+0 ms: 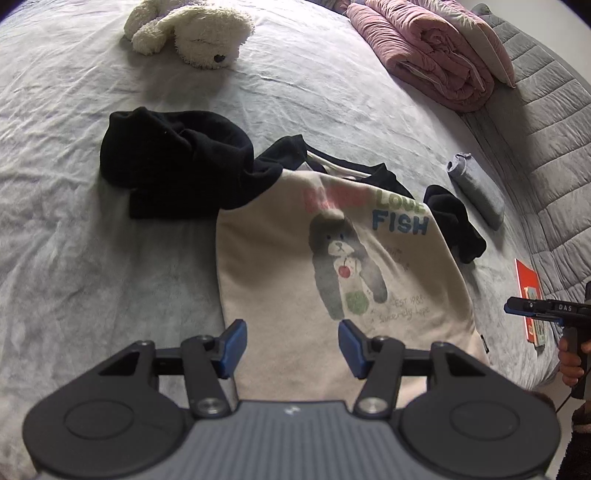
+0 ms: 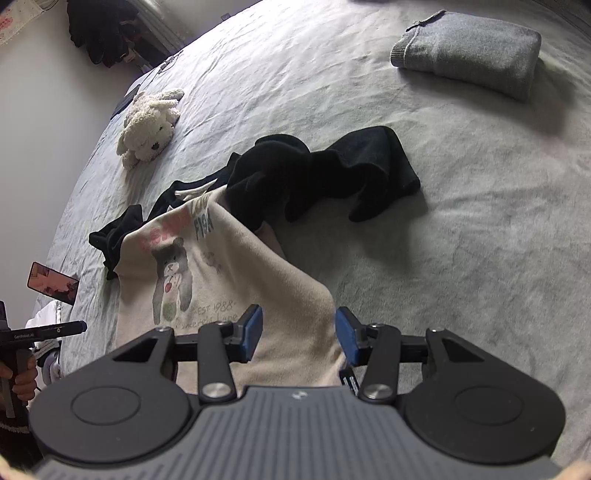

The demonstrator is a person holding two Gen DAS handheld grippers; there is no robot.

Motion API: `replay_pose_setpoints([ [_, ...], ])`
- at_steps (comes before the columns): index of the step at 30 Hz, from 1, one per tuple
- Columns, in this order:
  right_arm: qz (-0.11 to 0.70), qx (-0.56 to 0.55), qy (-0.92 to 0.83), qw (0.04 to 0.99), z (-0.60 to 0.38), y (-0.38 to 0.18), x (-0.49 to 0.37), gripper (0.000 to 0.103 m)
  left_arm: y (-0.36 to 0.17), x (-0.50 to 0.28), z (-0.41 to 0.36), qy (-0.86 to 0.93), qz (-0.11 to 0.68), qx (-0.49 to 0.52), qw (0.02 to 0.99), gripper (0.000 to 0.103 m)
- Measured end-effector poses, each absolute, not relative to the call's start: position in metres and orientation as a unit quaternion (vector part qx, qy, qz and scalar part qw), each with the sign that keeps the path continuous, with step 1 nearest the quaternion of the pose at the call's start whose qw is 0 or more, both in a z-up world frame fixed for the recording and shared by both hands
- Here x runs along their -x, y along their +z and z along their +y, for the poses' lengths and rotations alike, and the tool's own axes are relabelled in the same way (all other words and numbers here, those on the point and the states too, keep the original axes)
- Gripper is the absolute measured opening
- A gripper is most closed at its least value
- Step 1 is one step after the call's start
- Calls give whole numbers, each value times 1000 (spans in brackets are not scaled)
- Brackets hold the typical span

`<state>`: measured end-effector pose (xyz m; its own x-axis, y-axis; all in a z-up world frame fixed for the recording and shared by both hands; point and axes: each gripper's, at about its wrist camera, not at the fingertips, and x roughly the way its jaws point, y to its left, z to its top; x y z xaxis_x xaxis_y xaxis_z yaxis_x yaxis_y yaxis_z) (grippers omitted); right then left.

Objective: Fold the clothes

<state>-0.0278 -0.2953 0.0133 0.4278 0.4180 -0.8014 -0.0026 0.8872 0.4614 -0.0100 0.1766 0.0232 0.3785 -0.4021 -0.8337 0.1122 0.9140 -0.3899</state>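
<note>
A cream sweatshirt (image 1: 295, 258) with black sleeves and a bear print reading "LOVE FISH" lies face up on the grey bed; it also shows in the right wrist view (image 2: 229, 280). Its left black sleeve (image 1: 177, 162) is bunched up, and the right black sleeve (image 1: 454, 225) is crumpled beside the body. My left gripper (image 1: 291, 345) is open over the hem's left part. My right gripper (image 2: 299, 338) is open over the hem's right corner, with cloth between its blue pads (image 2: 251, 332). It also shows side-on in the left wrist view (image 1: 517, 308).
A folded grey garment (image 2: 469, 51) lies on the bed beyond the right sleeve. A white plush dog (image 1: 192, 33) sits at the far side. A pink quilt (image 1: 432, 51) is piled by the grey headboard (image 1: 546, 147). A red-cased phone (image 1: 530, 299) lies near the bed edge.
</note>
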Motion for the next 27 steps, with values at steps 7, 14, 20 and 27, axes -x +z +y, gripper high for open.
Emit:
replay_pose_setpoints([
  [7,513,-183,133,828,-280,23,-29,48,28,-52,166,-144,532,112,827,57],
  [14,512,-160,137,833,-258,17,-86,48,21,-108,153,-135,532,96,831,57],
  [20,513,-138,141,836,-237,6,-136,48,1,-156,140,-118,530,80,836,56],
  [27,531,-103,138,830,-216,-23,-179,48,-35,-188,137,-116,547,101,823,50],
])
